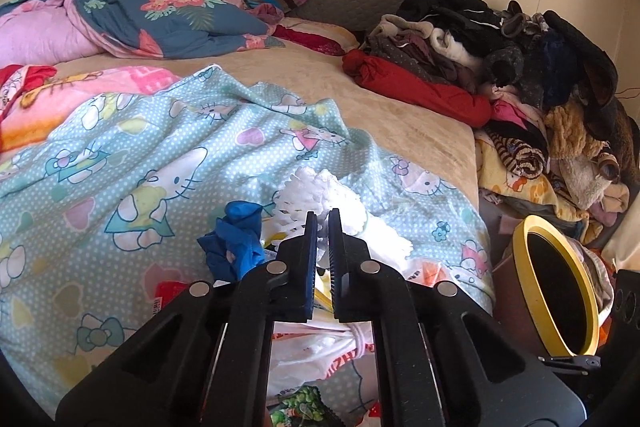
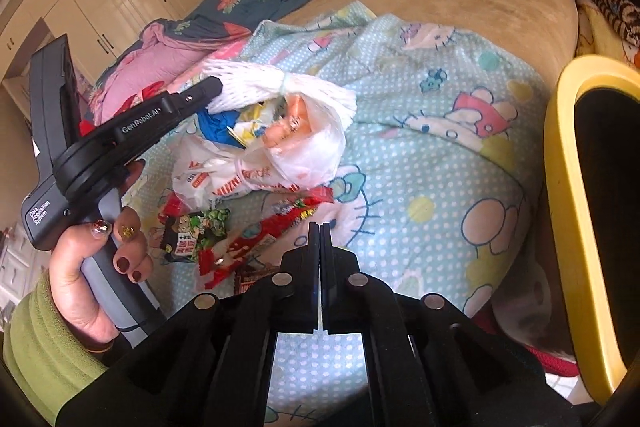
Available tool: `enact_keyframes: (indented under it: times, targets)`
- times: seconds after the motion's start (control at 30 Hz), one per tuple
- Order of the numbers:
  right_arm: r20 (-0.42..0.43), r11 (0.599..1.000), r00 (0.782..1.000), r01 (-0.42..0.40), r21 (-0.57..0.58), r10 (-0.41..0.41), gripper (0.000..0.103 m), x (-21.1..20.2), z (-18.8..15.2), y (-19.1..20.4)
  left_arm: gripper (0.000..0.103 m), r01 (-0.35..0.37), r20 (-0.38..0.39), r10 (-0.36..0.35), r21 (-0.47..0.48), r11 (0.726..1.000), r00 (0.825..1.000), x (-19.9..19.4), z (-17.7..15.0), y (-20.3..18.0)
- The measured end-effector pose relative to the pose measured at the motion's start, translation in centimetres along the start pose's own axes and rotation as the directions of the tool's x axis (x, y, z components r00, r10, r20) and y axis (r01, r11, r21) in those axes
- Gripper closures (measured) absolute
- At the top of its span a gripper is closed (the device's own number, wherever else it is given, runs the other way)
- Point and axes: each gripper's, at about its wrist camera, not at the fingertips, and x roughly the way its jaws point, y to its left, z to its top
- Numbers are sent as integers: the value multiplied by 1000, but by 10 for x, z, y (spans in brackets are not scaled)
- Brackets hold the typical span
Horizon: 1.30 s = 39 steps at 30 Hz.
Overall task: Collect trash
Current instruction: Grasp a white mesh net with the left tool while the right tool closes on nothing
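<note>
Closest to the right wrist camera, the right gripper (image 2: pixel 320 227) has its jaws pressed together on nothing, poised over the dotted cartoon blanket (image 2: pixel 420 163). Just beyond its tips lie red snack wrappers (image 2: pixel 264 239), and behind those a knotted plastic bag (image 2: pixel 280 155). Past the bag, the left gripper (image 1: pixel 323 217) is clamped on the white foam net (image 1: pixel 316 193). A yellow-rimmed bin (image 2: pixel 576 187) stands right of the blanket.
</note>
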Motion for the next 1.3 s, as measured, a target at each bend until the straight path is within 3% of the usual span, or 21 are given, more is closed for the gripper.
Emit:
enact_keyframes:
  times: [0.17, 0.6, 1.3]
  targets:
    - [72, 999, 997, 7, -52, -3, 102, -18, 8, 7, 101, 26, 29, -26, -6, 1000, 999, -12, 6, -7]
    - [186, 998, 983, -2, -58, 13, 102, -50, 26, 1, 101, 92, 114, -91, 1, 996, 989, -45, 27, -32]
    - [321, 1000, 947, 13, -15, -7, 102, -106, 42, -24, 101, 148, 151, -153, 45, 988, 977, -66, 36, -76]
